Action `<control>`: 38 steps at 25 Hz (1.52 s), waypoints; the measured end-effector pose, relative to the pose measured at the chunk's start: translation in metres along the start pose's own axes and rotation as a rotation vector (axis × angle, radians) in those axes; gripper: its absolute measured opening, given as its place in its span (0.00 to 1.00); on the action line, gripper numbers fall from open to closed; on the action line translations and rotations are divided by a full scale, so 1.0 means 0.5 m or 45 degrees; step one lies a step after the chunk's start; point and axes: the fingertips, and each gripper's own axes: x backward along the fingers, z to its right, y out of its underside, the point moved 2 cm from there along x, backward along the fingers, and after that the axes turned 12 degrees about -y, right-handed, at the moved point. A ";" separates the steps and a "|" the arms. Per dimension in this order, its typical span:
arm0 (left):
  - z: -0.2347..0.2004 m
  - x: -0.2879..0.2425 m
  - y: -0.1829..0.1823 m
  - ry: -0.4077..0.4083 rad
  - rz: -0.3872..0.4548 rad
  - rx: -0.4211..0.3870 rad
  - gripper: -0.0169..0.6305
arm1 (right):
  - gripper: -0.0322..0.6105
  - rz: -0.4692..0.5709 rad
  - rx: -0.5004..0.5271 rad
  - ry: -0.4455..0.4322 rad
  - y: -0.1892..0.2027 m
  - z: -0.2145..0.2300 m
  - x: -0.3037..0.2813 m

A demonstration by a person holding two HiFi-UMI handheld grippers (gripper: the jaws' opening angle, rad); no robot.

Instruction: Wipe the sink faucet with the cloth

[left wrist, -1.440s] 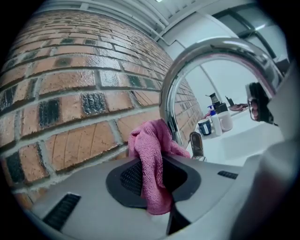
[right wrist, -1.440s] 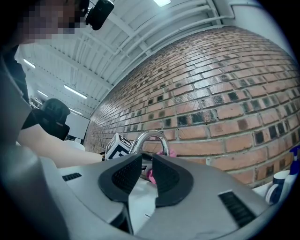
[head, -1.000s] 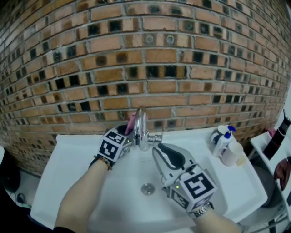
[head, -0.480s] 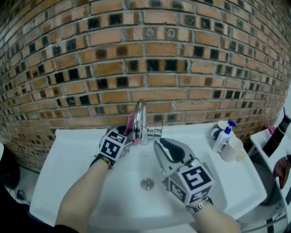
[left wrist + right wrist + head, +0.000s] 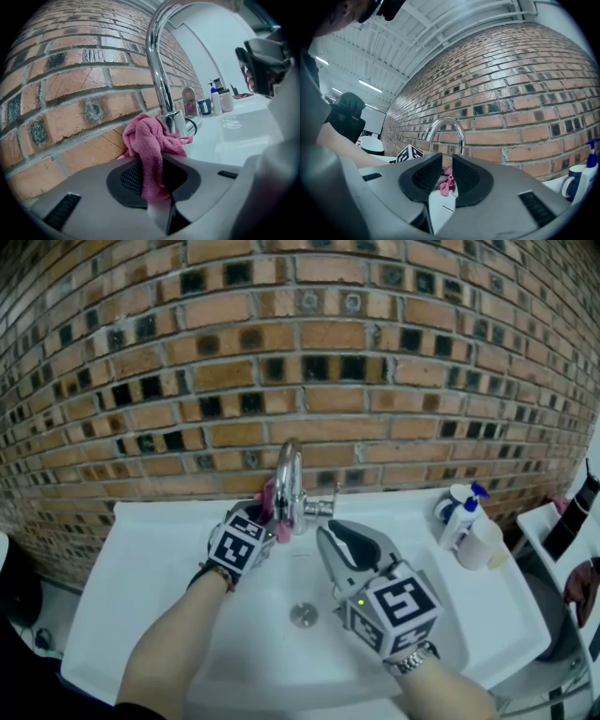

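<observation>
Wiping looked to be under way rather than finished: the left gripper (image 5: 152, 174) was clamped on the pink cloth (image 5: 151, 143), and the bunched end of the cloth lay pressed against the lower stem of the faucet (image 5: 158, 70), on the side towards the brick wall (image 5: 300, 381). Judging by that contact, only the base was being dealt with. The high arch, the spout and the side lever (image 5: 323, 509) probably remained to be covered, though the metal shone everywhere and gave no sign of which parts had been rubbed. The right gripper (image 5: 446, 176) hung over the sink (image 5: 141, 587), well apart from the faucet, its jaws a little apart with nothing between them; the cloth showed only far off through the slim gap. The cloth was a soft, nubbly terry, crumpled into loose folds with one thin loop trailing off. The faucet was polished chrome, a slim round tube rising from a thicker collar and bending over in a gooseneck. The sink was smooth glossy white with a broad flat rim and a small round metal drain (image 5: 303, 615). The bricks were rough and matt, with grey mortar and dark inset squares. The grippers' pads were black and ribbed, set in grey plastic. A white pump bottle (image 5: 459, 521) with a blue head stood on the rim at the right.
</observation>
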 end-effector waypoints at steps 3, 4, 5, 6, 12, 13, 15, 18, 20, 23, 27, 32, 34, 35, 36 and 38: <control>0.005 0.003 0.007 0.000 -0.016 -0.005 0.13 | 0.17 -0.007 -0.001 0.008 0.003 0.001 -0.001; 0.008 0.005 0.011 0.004 -0.024 -0.007 0.13 | 0.17 -0.012 -0.001 0.012 0.005 0.002 -0.001; 0.011 0.006 0.015 0.008 -0.033 -0.011 0.13 | 0.17 -0.016 -0.002 0.016 0.007 0.003 -0.001; 0.015 0.007 0.021 0.014 -0.043 -0.017 0.13 | 0.17 -0.019 -0.002 0.019 0.009 0.005 -0.001; 0.029 0.015 0.040 0.013 -0.083 -0.068 0.13 | 0.17 -0.027 -0.003 0.031 0.015 0.009 -0.003; 0.030 0.017 0.041 0.013 -0.088 -0.069 0.13 | 0.17 -0.026 -0.006 0.031 0.016 0.010 -0.003; 0.033 0.020 0.042 0.016 -0.093 -0.078 0.13 | 0.17 -0.027 -0.008 0.033 0.017 0.011 -0.003; 0.038 0.028 0.040 0.009 -0.094 -0.135 0.13 | 0.17 -0.030 -0.007 0.035 0.017 0.012 -0.002; 0.043 0.034 0.038 0.005 -0.094 -0.179 0.13 | 0.17 -0.029 -0.005 0.037 0.018 0.012 -0.003; 0.056 0.044 0.032 0.021 -0.082 -0.227 0.13 | 0.17 -0.030 -0.003 0.035 0.018 0.012 -0.003; 0.069 0.057 0.030 0.037 -0.068 -0.251 0.13 | 0.17 -0.030 -0.004 0.041 0.018 0.011 -0.003; 0.087 0.067 0.023 0.065 -0.025 -0.267 0.13 | 0.17 -0.026 -0.010 0.042 0.020 0.014 -0.002; 0.090 0.070 0.018 0.073 -0.004 -0.274 0.13 | 0.17 -0.026 -0.012 0.049 0.021 0.015 -0.002; 0.091 0.071 0.017 0.076 0.007 -0.277 0.13 | 0.17 -0.025 -0.013 0.051 0.021 0.016 -0.002; 0.092 0.073 0.014 0.080 0.019 -0.280 0.13 | 0.17 -0.024 -0.014 0.050 0.022 0.016 -0.002; 0.094 0.076 0.006 0.087 0.048 -0.284 0.13 | 0.17 -0.023 -0.015 0.048 0.022 0.017 -0.001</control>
